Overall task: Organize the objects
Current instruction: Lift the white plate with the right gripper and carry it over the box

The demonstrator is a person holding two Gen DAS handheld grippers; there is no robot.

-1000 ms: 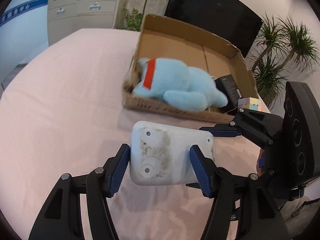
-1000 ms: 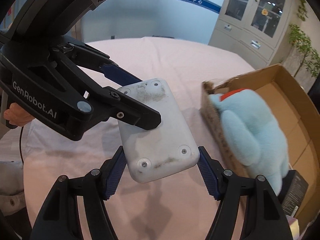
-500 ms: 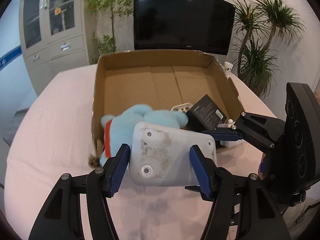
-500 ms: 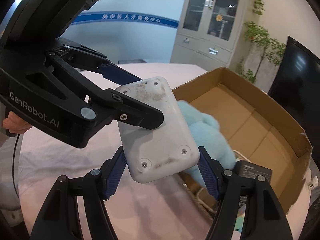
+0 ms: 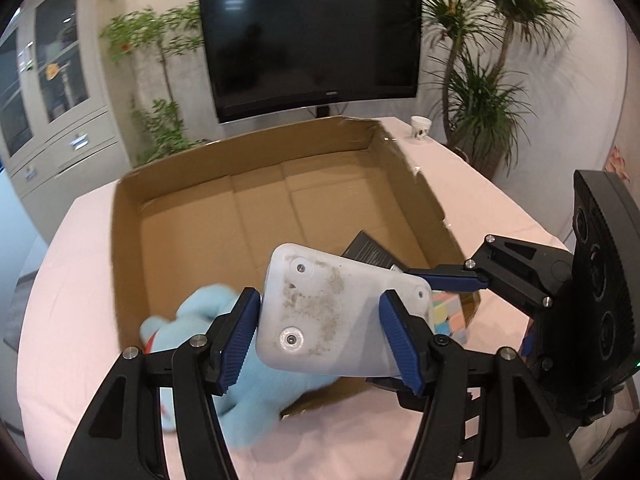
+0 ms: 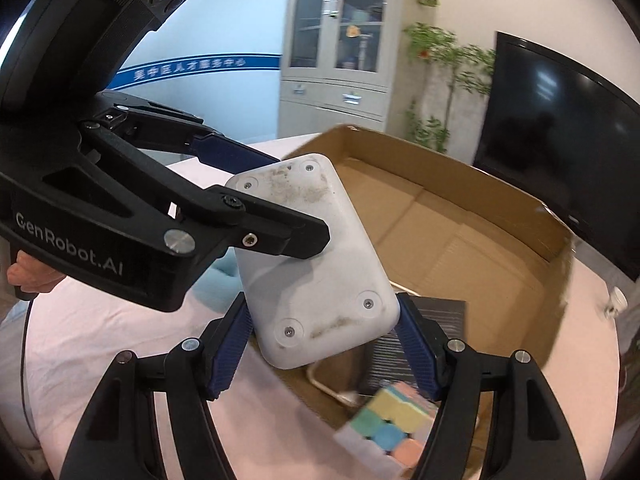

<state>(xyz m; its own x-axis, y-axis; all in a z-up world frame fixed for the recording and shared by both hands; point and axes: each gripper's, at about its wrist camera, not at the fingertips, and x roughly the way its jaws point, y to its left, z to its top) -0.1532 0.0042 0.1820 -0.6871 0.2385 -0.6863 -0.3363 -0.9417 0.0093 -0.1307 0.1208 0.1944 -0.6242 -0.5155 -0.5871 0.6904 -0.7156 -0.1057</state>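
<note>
A white plastic case point(image 5: 340, 312) with screws and grey smudges hangs over the near edge of the open cardboard box point(image 5: 128, 240). My left gripper point(image 5: 320, 308) is shut on its one end. My right gripper point(image 6: 322, 312) is shut on the other end of the case point(image 6: 316, 264). The right gripper's fingers point(image 5: 452, 280) reach in from the right in the left wrist view. In the box point(image 6: 520, 216) lie a light blue plush toy point(image 5: 192, 320), a black carton point(image 6: 432, 316) and a pastel puzzle cube point(image 6: 396, 420). The case hides part of each.
The box stands on a round table with a pink cloth point(image 5: 72, 280). A white cup point(image 5: 421, 128) sits at the table's far edge. Behind are a black screen point(image 5: 312, 44), potted plants point(image 5: 480, 92) and a grey cabinet point(image 6: 336, 60). The box's far half is bare cardboard.
Both grippers have carried the white case up and across from the bare cloth to above the box's near edge. The plush toy now lies below and left of the case.
</note>
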